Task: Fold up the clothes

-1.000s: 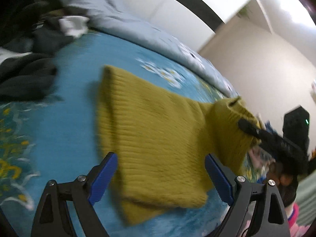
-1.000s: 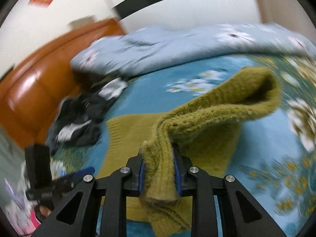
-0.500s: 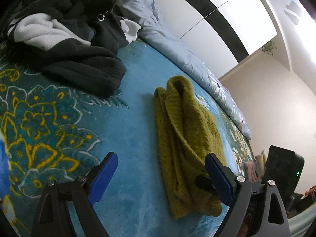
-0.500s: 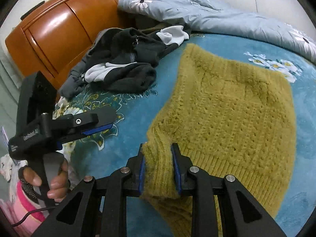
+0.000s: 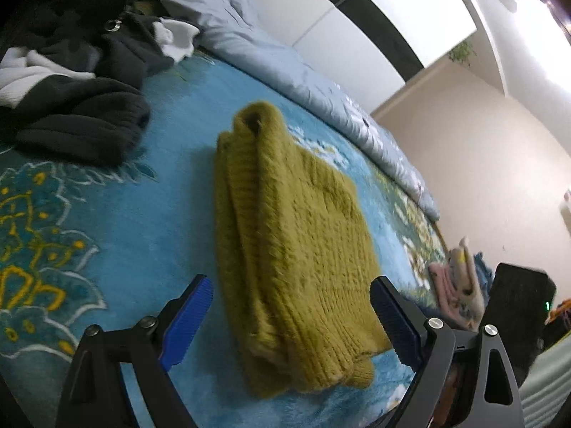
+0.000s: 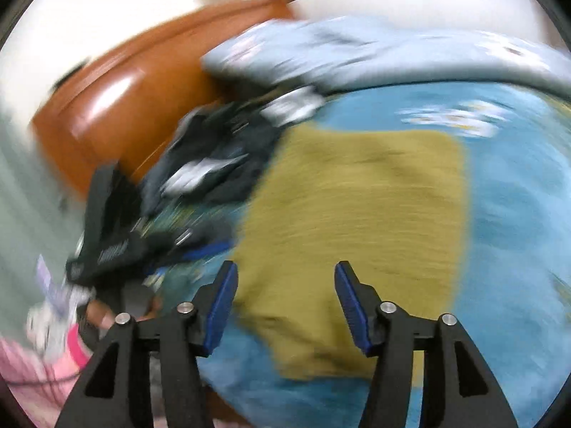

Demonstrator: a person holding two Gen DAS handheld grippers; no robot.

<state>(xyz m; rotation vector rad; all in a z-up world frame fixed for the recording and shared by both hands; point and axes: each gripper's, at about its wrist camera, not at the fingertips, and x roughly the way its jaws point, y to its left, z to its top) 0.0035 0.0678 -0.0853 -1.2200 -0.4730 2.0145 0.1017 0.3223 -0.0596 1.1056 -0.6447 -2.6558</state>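
Writing first: there is white lettering on the black body of the left gripper point(image 6: 200, 249) as the right wrist camera catches it, but motion blur smears it past reading. No other label or brand shows anywhere.

Over to the hands. The left gripper point(image 5: 291, 321) tilts down toward the bed, its blue pads point(image 5: 185, 321) spread wide and pressing on nothing. The near end of the mustard knit sweater point(image 5: 296, 249) sits in the gap between them, and it looks untouched by either pad. In the right wrist view a hand point(image 6: 107, 315) wraps the left gripper's handle, with a pink cuff point(image 6: 76, 349) just below it.

The right gripper point(image 6: 285, 306) also points down at the bed, and its jaws are opening right now. The blue pads point(image 6: 353, 310) stand clear of the wool; the sweater point(image 6: 357, 214) lies flat beyond and beneath them, gripped by nothing. That whole view is streaked with blur.

The sweater itself lies folded into a thick, stacked bundle on the blue floral bedspread point(image 5: 150, 214), roughly mid-bed, its layers showing along the left edge in the left wrist view. Up and to the left of it, apart from it, sits a heap of dark clothes point(image 5: 78, 82) with white patches. A pale blue quilt point(image 5: 285, 67) runs along the far edge of the bed, and an orange-brown wooden headboard point(image 6: 135, 107) rises behind the dark heap. At the bed's right end a small stack of pink and pale fabrics point(image 5: 456, 285) rests beside a black box point(image 5: 517, 306) showing a green light.
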